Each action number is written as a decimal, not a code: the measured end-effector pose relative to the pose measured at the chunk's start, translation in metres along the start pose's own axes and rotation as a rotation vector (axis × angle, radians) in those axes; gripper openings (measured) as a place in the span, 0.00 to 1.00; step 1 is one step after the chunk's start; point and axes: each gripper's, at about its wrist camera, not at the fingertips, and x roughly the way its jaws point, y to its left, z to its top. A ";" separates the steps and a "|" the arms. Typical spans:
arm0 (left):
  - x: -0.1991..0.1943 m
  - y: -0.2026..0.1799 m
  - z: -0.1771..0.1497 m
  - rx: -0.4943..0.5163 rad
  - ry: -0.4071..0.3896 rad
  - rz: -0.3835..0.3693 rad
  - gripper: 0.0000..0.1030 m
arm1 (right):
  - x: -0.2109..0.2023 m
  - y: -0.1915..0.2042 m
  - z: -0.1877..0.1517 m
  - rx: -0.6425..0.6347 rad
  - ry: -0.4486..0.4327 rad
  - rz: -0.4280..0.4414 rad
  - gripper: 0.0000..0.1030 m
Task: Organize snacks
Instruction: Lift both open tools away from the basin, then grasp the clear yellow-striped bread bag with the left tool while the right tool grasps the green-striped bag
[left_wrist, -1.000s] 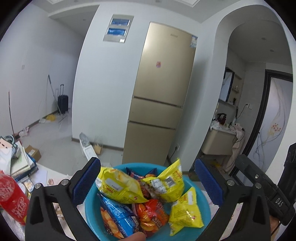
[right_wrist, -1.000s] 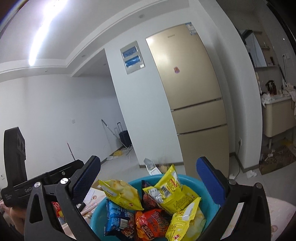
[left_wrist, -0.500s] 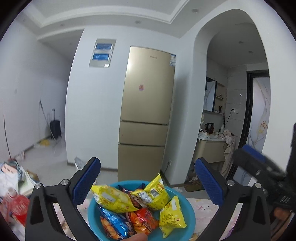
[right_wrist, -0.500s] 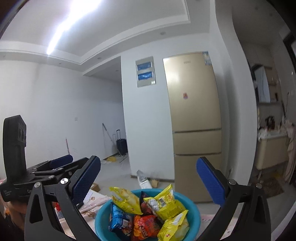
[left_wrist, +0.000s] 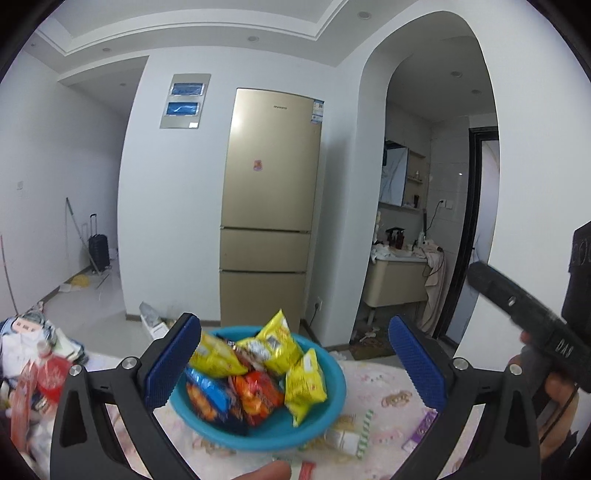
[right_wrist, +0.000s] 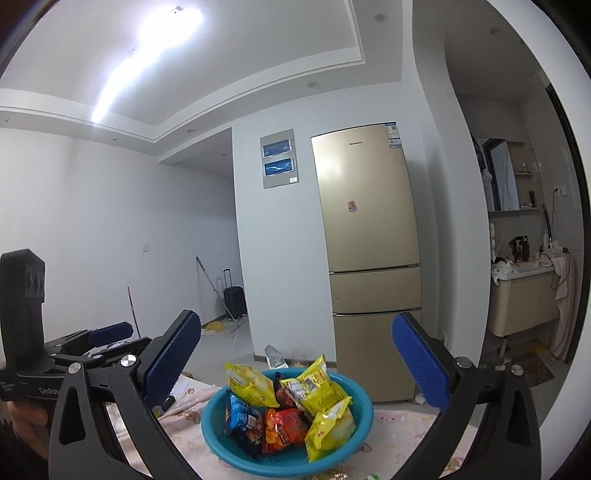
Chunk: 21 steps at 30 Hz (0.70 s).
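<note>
**Two spread grippers above a bowl of snack packets**

Left wrist view. The left gripper (left_wrist: 293, 360) has its jaws spread wide and holds nothing. Between and beyond its blue pads (left_wrist: 173, 360) sits a blue bowl (left_wrist: 325, 410) on a table (left_wrist: 388, 398) covered with a pale patterned cloth. The bowl contains several snack packets: yellow packets (left_wrist: 275, 345), a blue packet (left_wrist: 208, 400) and an orange-red packet (left_wrist: 258, 395), all slightly blurred. A red-capped bottle (left_wrist: 46, 373) stands at the left among clutter. The right gripper's black body (left_wrist: 532, 328) enters from the right, gripped by a hand (left_wrist: 554, 384). A gold refrigerator (left_wrist: 271, 206) stands against the far wall.

Right wrist view. The right gripper (right_wrist: 295, 363) likewise has its jaws spread and empty. The same bowl (right_wrist: 221, 435) lies below and between the pads, with the packets piled inside. The left gripper appears at the left edge, its jaws apart.
</note>
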 end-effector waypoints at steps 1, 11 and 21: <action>-0.003 -0.002 -0.005 -0.003 0.010 0.002 1.00 | -0.007 -0.001 -0.003 0.001 0.009 -0.008 1.00; -0.012 -0.026 -0.067 -0.015 0.120 -0.146 1.00 | -0.043 -0.014 -0.058 -0.032 0.032 -0.039 1.00; 0.071 -0.023 -0.167 -0.030 0.438 -0.250 1.00 | -0.014 -0.053 -0.123 0.178 0.133 0.060 1.00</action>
